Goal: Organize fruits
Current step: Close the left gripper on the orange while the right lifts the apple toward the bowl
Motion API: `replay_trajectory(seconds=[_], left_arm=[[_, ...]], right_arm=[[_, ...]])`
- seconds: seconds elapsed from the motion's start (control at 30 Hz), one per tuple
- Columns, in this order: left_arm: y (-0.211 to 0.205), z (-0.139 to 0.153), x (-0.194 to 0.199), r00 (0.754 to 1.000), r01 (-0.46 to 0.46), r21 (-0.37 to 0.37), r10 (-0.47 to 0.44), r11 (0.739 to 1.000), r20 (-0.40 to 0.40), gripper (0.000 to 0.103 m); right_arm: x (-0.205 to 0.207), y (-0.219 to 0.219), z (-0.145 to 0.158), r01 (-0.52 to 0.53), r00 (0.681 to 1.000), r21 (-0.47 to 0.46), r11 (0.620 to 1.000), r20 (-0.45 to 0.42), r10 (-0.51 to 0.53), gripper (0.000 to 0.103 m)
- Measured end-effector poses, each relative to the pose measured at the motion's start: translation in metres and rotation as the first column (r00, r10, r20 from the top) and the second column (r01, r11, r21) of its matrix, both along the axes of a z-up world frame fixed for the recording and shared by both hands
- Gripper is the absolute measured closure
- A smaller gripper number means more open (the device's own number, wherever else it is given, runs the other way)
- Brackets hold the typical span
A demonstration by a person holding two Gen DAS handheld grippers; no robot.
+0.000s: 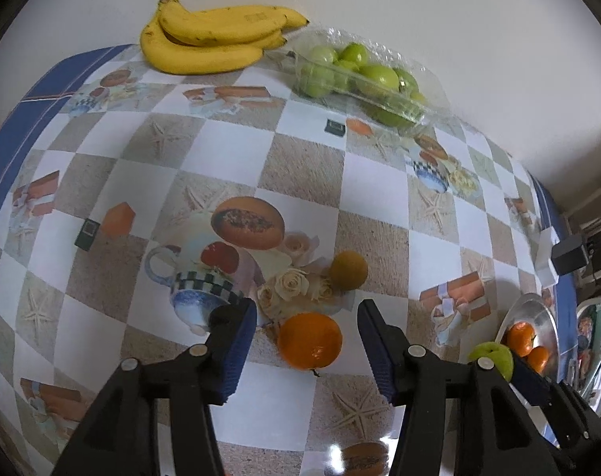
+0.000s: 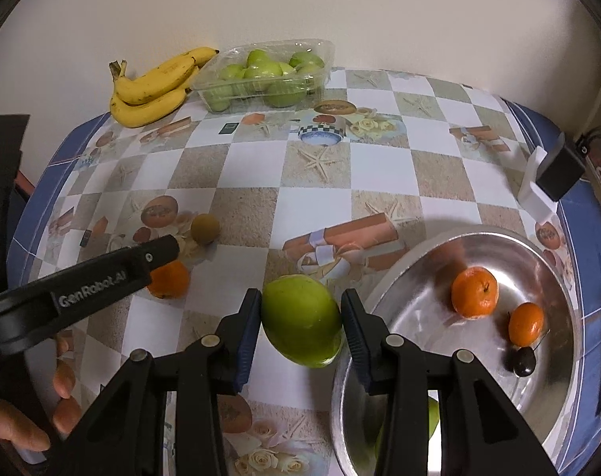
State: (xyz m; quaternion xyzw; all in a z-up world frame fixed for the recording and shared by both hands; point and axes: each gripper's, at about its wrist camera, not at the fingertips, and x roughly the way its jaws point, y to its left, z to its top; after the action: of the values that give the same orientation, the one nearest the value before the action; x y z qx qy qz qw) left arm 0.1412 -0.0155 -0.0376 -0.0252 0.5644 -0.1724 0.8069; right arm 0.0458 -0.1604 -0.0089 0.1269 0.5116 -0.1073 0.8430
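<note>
Two blue ribbed pads of the right gripper [image 2: 302, 331] clamp a smooth green apple [image 2: 300, 319]; left gripper [image 1: 307, 351] fingers apart around a dimpled round orange [image 1: 310, 341].

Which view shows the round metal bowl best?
The right wrist view: the round metal bowl fills the lower right, open to the camera, with fruit visible inside. The left wrist view catches only a sliver of it at the right edge.

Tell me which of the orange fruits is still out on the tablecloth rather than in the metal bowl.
The orange between the open left gripper fingers, untouched. It lies on the tablecloth; the other two are in the metal bowl.
</note>
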Motion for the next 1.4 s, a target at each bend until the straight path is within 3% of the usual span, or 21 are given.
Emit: replay_trajectory(seconds=[0.33, 0.43, 0.57, 0.97, 1.4], left_arm=[[-0.011, -0.016, -0.003, 0.999, 0.028, 0.067, -0.026, 0.997, -0.033, 0.047], [-0.009, -0.016, -0.002, 0.999, 0.025, 0.057, -0.023, 0.998, -0.037, 0.063], [-0.005, -0.013, -0.002, 1.0, 0.004, 0.047, -0.003, 0.999, -0.025, 0.063], [0.0, 0.029, -0.011, 0.997, -0.008, 0.006, 0.007, 1.0, 0.07, 0.063], [-0.043, 0.071, -0.052, 0.973, 0.13, 0.014, -0.13, 0.991, 0.191, 0.063]], right_arm=[[-0.007, -0.005, 0.009, 0.009, 1.0, 0.02, 1.0, 0.021, -0.009, 0.06], [-0.009, -0.005, 0.012, 0.008, 1.0, 0.021, 1.0, 0.025, -0.008, 0.06], [-0.014, -0.005, 0.016, 0.009, 0.999, 0.023, 1.0, 0.033, -0.009, 0.06], [-0.036, -0.025, 0.025, 0.063, 0.997, 0.066, 0.996, 0.038, -0.066, 0.06], [-0.071, -0.067, 0.027, 0.178, 0.983, 0.061, 0.982, 0.023, -0.18, 0.06]])
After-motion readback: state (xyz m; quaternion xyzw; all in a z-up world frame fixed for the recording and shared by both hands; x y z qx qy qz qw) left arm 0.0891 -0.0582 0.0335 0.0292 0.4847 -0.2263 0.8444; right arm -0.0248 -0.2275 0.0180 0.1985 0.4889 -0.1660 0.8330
